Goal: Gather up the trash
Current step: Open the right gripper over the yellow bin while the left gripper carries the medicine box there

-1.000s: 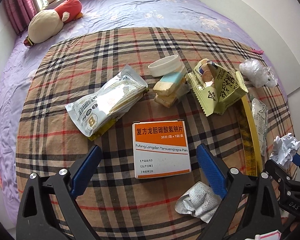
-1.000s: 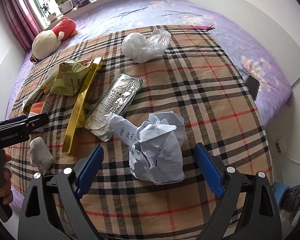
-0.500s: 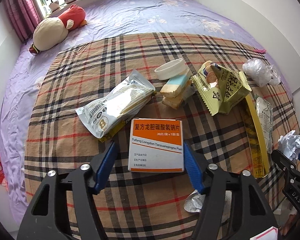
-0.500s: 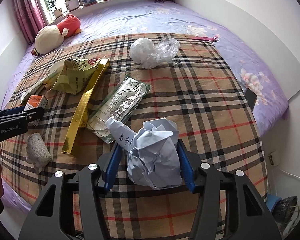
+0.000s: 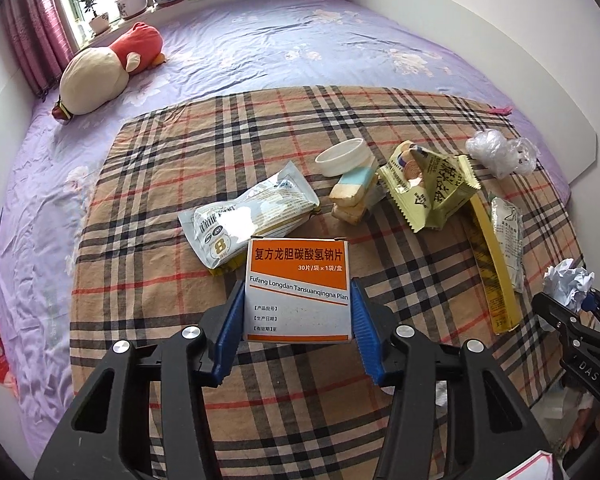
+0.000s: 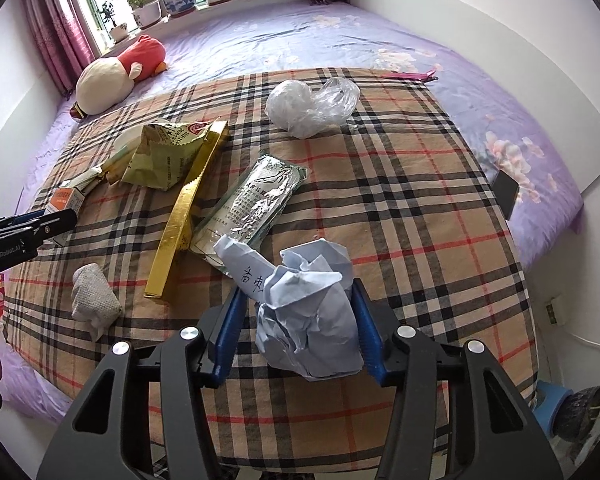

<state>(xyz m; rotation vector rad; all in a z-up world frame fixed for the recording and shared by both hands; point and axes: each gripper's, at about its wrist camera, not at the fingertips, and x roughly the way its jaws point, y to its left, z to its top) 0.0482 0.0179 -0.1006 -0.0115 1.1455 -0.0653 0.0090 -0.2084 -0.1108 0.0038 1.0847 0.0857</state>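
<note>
While both claws grip, slips look likeliest. Over the plaid blanket (image 5: 172,184) on the bed, the left claw (image 5: 298,316) pinches a medicine box (image 5: 298,288) by smooth sides; it could twist loose. The right claw (image 6: 296,320) squeezes a crumpled paper ball (image 6: 310,316), whose springy folds might pop free.

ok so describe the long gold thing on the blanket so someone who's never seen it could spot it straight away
Start at the plaid blanket spread on the purple bed. Near its middle, between the crumpled yellow-green snack bag and the clear printed packet, lies the long gold box. It is the only narrow, straight, shiny gold item there; its neighbours are soft, wrinkled wrappers.
</note>
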